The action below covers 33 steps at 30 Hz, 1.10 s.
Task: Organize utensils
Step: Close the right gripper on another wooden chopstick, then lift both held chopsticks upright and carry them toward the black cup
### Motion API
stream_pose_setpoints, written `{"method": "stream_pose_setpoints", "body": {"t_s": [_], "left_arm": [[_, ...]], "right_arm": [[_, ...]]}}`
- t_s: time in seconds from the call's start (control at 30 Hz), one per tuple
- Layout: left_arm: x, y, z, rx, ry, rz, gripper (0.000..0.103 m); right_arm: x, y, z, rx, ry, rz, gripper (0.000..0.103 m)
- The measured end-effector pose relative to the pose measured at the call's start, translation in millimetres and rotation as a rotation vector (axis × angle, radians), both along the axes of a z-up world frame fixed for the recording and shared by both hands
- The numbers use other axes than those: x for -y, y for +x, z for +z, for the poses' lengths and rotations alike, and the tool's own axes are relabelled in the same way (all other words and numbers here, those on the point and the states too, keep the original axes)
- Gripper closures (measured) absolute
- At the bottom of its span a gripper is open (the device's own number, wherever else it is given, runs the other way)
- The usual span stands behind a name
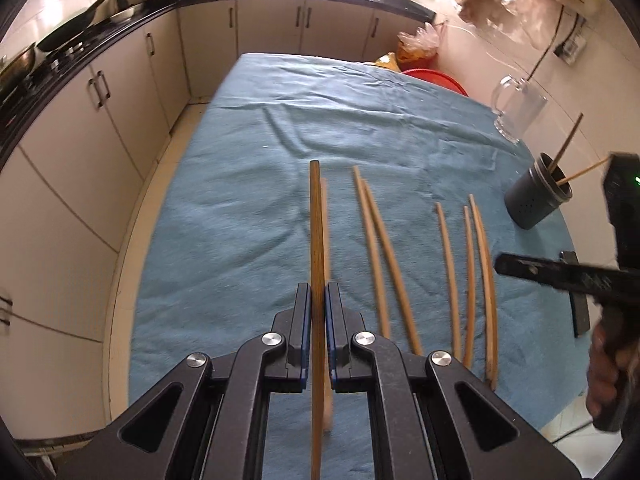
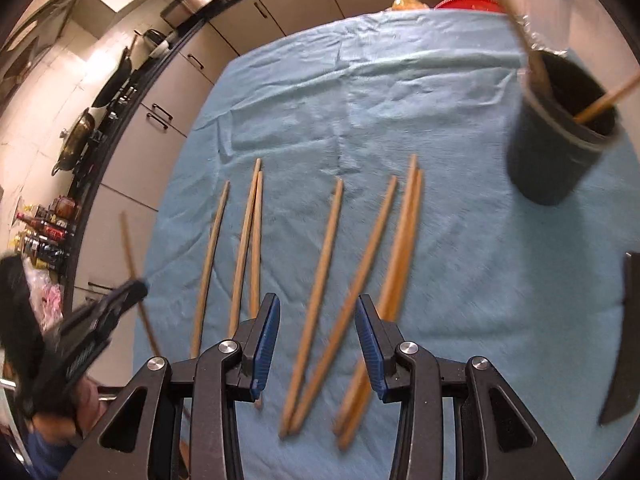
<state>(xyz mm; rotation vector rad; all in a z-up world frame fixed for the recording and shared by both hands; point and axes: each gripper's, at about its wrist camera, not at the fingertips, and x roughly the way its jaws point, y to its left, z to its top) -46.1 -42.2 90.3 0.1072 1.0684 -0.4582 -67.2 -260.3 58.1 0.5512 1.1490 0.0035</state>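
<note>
My left gripper [image 1: 318, 294] is shut on a wooden chopstick [image 1: 316, 224] and holds it lifted above the blue cloth [image 1: 248, 208]. Several more chopsticks lie side by side on the cloth, among them a pair [image 1: 374, 256] and a group of three [image 1: 468, 280]. A dark round holder [image 1: 534, 196] with two chopsticks in it stands at the right. My right gripper [image 2: 317, 304] is open above the lying chopsticks [image 2: 320, 280], its pads touching none of them. The holder [image 2: 556, 136] is to its upper right. The left gripper [image 2: 134, 286] with its chopstick shows at the left edge.
A glass mug [image 1: 516, 108] stands beyond the holder. A dark flat object [image 1: 578, 300] lies near the cloth's right edge. Behind the table are a red basin [image 1: 436, 78] and plastic bags. Kitchen cabinets and a counter with pans run along the left and back.
</note>
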Motion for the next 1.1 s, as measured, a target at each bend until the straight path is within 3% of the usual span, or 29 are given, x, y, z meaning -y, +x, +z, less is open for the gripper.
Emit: {"method": "stream_pose_setpoints", "body": {"t_s": [0.27,0.4,0.7,0.9,1.1], "left_arm": [[-17,4,3,0.0,-0.019,0.018,0.097],[-17,7,4,0.001,-0.022,0.011,0.097],[-15,14,5,0.011,-0.019,-0.003,0.097],[-11,18,10,0.02,-0.033,-0.01,0.097],[-6,15,21,0.048,-0.046,-0.019,0.097]], "right_arm": [[-11,54,-32,-0.102,-0.041,0.017,0.075],[-13,66,-41,-0.134,-0.083,0.006,0.077],[-30,78,-51,-0.16,-0.172,0.014,0.095],[-30,70,-33,-0.093,-0.133,-0.001,0.096],[-37,45,13,0.067,-0.12,-0.005,0.096]]}}
